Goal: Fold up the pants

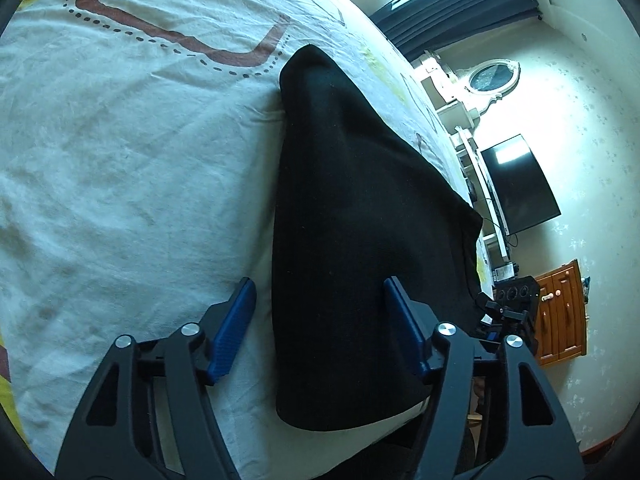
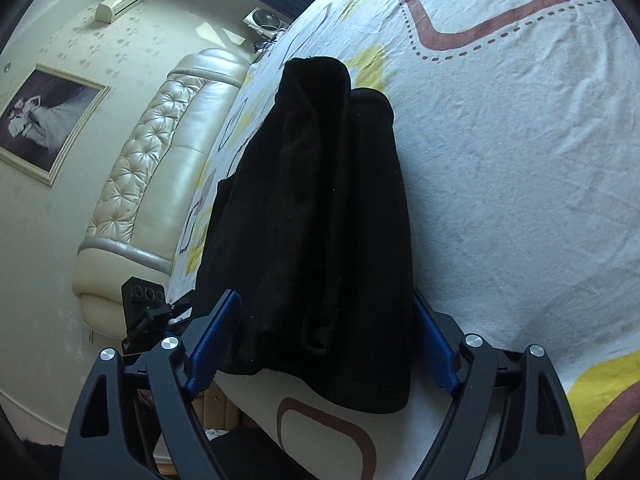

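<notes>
We can read no text, label, brand or number in either view. In the right wrist view, the black device at about eight o'clock carries a small pale mark on its lower face, too small and blurred for us to make out. In the left wrist view, the small pale box at about three o'clock may bear print, equally illegible.
</notes>
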Tool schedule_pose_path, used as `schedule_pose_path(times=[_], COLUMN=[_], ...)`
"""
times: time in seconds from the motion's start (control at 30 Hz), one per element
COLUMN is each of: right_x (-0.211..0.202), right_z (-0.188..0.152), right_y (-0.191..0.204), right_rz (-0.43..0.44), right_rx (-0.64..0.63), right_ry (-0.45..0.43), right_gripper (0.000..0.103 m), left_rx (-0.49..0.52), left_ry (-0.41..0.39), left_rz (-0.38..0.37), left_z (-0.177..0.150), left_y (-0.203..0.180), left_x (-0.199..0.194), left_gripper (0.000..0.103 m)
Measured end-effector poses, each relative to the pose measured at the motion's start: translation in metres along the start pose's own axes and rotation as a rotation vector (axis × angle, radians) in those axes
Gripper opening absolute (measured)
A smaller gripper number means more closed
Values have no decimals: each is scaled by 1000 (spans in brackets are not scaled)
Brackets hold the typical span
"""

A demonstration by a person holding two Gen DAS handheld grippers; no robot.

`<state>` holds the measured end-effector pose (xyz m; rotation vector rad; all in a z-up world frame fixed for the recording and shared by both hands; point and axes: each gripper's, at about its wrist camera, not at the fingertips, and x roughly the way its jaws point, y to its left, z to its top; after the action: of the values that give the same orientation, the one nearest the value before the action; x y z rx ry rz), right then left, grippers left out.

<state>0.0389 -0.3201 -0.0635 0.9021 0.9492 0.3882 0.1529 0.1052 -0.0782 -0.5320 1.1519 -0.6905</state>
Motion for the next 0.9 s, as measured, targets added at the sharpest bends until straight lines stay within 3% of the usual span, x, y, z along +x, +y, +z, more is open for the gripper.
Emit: schedule_pose_path(times=[0.1, 0.2, 0.6, 0.9], right_x=[-2, -9, -12, -10], right_z=[-1, -3, -10, -11], right_y=[-10, -12, -30, -38], right_rz=[32, 108, 110, 154], right_rx=[64, 111, 138, 145], right_ry=[7, -6, 45, 41], right_gripper=[42, 37, 35, 35], left_rx=[-14, 17, 42, 1], left_ry=[3, 8, 33, 35], left_rz=[17, 56, 48, -24], left_z=[0, -1, -13, -19], left_y=[-5, -17, -17, -7], left_x=[2, -3, -5, -5], left_gripper=[38, 31, 31, 35])
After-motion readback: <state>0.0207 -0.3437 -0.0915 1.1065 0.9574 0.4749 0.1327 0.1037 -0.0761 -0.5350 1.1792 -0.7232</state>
